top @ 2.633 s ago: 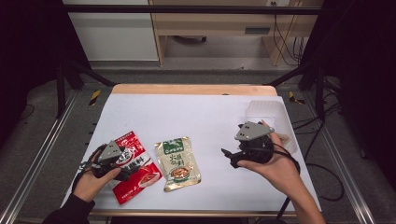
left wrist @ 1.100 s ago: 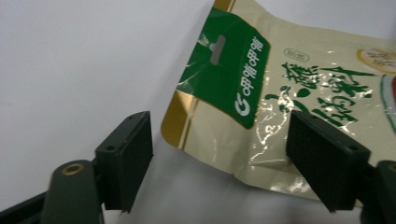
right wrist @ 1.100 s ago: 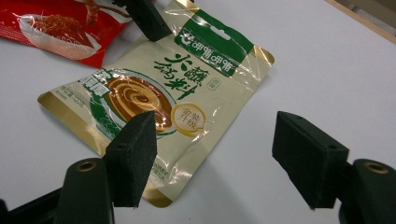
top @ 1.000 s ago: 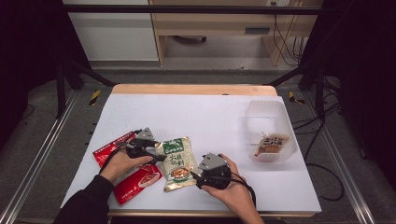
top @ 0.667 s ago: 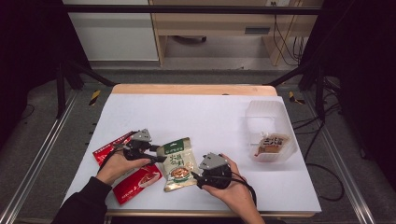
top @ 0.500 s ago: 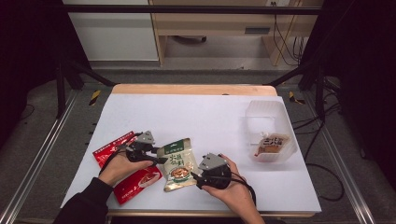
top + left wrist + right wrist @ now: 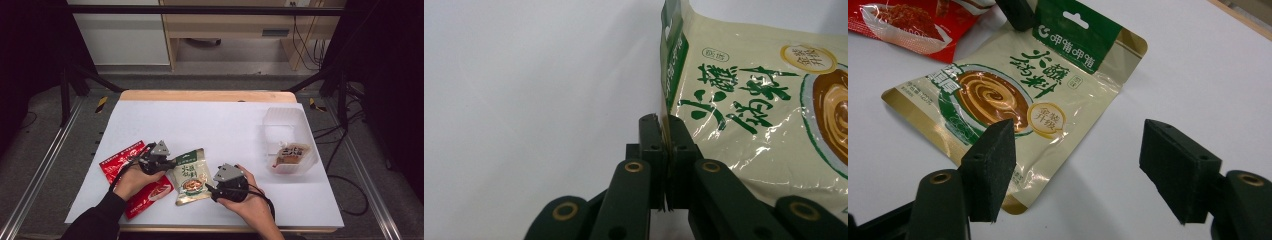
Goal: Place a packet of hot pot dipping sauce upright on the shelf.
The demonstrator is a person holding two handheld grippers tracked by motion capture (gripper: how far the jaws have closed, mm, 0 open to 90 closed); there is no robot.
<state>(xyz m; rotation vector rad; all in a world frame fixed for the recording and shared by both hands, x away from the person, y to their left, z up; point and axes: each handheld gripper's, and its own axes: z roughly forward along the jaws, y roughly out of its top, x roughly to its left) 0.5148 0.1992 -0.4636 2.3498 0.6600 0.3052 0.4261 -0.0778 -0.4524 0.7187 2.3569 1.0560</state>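
Here the left gripper is just closing its fingers on the green sauce packet's top edge, the packet lying on the surface; the right gripper, fingers apart, is waiting beside it. Lifting likely comes next.

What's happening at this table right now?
A person works with a handheld gripper in each hand. The left gripper has just been closing and now pinches the edge of the green-and-cream sauce pouch between its jaws. The right gripper hangs open just beside the pouch's other side, touching nothing. A red pouch lies partly under the left hand, and a clear plastic tub at the right already holds one packet.
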